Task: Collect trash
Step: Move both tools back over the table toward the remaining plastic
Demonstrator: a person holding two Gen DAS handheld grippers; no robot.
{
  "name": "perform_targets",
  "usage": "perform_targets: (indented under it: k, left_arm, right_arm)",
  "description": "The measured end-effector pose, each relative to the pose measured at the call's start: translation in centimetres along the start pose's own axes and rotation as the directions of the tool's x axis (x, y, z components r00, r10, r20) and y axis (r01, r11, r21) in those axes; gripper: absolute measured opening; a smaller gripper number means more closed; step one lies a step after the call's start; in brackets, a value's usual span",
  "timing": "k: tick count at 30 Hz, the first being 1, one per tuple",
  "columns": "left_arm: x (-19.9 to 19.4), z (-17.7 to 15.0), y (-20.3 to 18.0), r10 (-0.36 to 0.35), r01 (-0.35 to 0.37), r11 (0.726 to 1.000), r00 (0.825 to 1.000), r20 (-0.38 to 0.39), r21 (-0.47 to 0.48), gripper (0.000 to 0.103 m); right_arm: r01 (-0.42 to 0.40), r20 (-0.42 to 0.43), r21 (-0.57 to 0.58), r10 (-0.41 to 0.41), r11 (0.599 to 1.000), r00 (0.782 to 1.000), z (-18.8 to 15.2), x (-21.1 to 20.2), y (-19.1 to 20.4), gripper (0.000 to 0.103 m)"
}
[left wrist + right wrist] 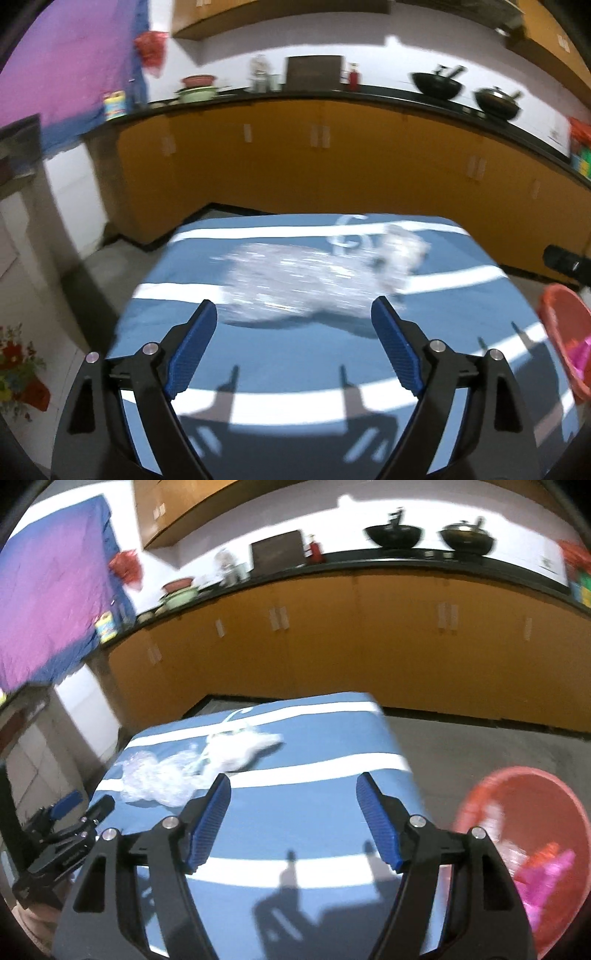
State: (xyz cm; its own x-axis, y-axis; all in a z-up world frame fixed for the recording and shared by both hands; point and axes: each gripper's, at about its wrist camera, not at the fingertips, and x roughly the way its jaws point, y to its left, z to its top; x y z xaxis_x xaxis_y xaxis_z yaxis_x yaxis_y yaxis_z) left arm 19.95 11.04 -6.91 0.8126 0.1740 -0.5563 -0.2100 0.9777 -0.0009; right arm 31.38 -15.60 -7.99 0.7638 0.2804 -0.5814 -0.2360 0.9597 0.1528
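Both the left gripper [293, 319] and right gripper [293, 794] gape wide and empty, the left lined up on the crumpled plastic wrap [295, 284] for the red basket [517, 812].

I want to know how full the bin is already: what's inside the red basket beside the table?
The red basket holds bright pink trash and a pale, blurred piece. The right gripper arm covers part of it, so its bottom and fill level stay hidden.
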Motion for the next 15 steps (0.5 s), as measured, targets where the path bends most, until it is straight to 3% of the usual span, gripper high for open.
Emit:
perform_targets:
  k: [8, 15]
  left_arm:
    - [1.9, 0.2, 4.2, 0.088, -0.086, 0.994, 0.996, 0.018, -0.069, 0.086]
    - [3.2, 0.3, 6.0, 0.105, -0.103, 0.989, 0.994, 0.017, -0.107, 0.086]
  right_arm:
    - [-0.004, -0.062, -0.020, 0.003, 1.000, 0.998, 2.0, 9.2, 6.7, 0.069]
    - [0.041, -0.107, -0.028, -0.044, 0.999, 0.993, 2.3, 14.5, 8.8, 0.071]
